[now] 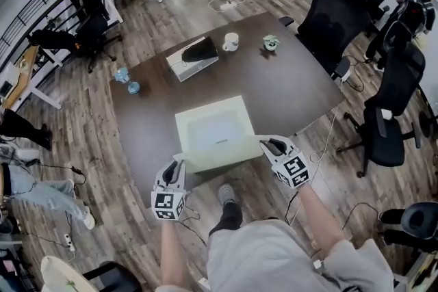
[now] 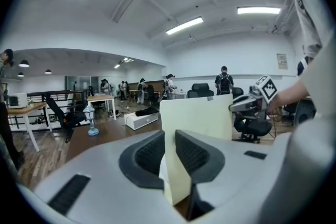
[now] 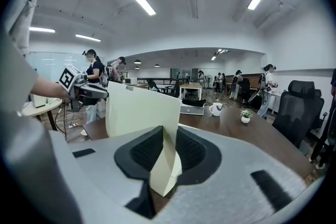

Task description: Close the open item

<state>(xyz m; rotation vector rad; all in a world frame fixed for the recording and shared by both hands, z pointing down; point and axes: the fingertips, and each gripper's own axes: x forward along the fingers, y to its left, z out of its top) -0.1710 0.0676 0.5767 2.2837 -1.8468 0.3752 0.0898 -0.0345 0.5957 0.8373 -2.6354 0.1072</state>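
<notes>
Dark wooden table point(image 1: 294, 92), pale matte square box point(image 1: 215, 133)

pale yellow box point(image 1: 213, 133), dark brown table point(image 1: 294, 85), white mug point(image 1: 230, 42), black-and-white marker squares on grey left gripper point(image 1: 179, 162) and right gripper point(image 1: 264, 142)

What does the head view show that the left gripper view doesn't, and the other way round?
Only the head view: the white mug and small potted plant on the table, and the left gripper seen from outside. Only the left gripper view: its fingers pressed on the pale yellow lid, ceiling lights, and people standing at the back. Both: that lid, the right gripper, and the small blue lamp.
</notes>
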